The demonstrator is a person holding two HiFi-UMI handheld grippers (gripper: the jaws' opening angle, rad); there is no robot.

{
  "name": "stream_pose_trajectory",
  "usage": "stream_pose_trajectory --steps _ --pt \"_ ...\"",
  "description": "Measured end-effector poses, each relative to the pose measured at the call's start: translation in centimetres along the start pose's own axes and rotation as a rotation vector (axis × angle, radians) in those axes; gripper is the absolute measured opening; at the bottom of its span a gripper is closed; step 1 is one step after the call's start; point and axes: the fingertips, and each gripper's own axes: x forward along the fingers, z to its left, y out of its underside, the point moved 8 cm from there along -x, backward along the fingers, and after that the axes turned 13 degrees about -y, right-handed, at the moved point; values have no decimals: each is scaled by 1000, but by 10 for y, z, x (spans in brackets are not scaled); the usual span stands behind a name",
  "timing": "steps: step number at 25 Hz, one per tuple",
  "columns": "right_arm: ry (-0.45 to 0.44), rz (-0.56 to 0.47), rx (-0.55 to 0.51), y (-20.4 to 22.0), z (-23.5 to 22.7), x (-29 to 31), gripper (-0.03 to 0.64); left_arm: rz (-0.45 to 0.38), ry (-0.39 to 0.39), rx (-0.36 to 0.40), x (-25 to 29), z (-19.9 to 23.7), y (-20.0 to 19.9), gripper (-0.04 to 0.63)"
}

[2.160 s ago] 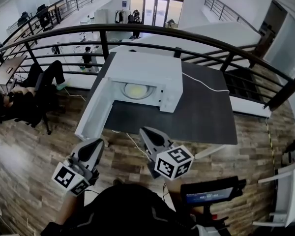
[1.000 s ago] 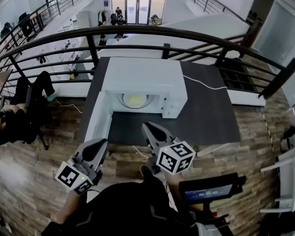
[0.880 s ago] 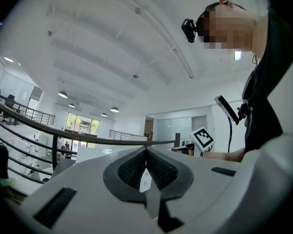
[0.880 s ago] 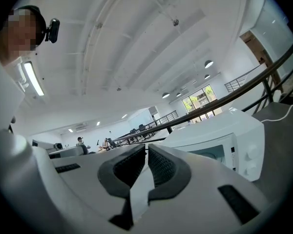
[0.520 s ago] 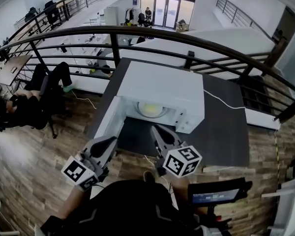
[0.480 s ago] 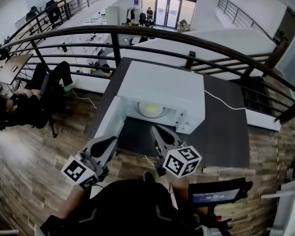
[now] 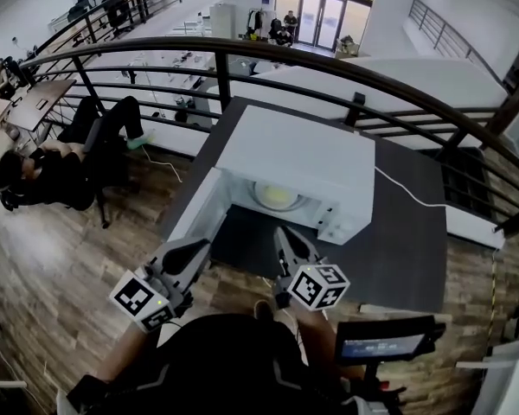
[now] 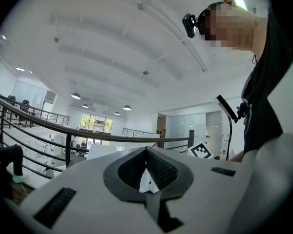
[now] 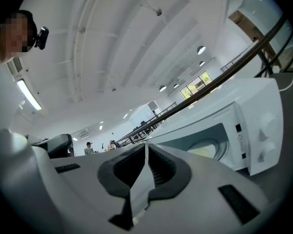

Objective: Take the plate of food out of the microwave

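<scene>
A white microwave [image 7: 298,158] stands on a dark table [image 7: 398,249] with its door [image 7: 199,219] swung open to the left. Inside it sits a plate of yellowish food [image 7: 277,196], seen again through the opening in the right gripper view [image 9: 205,150]. My left gripper [image 7: 199,247] hovers in front of the open door, jaws closed tip to tip with nothing between them [image 8: 146,150]. My right gripper [image 7: 283,232] is short of the microwave's opening, pointing at it, also shut and empty [image 9: 146,145]. Both are apart from the microwave.
A black curved railing [image 7: 329,63] runs behind the table. The microwave's white cable [image 7: 415,193] trails over the tabletop to the right. A person sits in a chair [image 7: 60,167] on the wood floor at the left. A small screen [image 7: 381,346] is at the bottom right.
Both grippers have come closer to the microwave, the right one sinking a little. The microwave now sits nearer and more to the right in the head view. Both stay shut.
</scene>
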Motion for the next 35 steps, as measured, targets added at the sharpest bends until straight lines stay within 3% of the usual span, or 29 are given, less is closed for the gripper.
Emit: stream_pose_trajectory --steps 13,21,29,35 --pt "109 13 259 64 -79 12 78 37 -82 -3 3 6 15 5" --pt "191 -7 463 103 -125 25 151 44 -69 12 12 9 24 5" --pt "194 -56 645 119 -158 42 211 49 -132 9 12 17 26 5" --pt "222 -80 712 125 -180 65 244 48 -162 19 12 23 26 5"
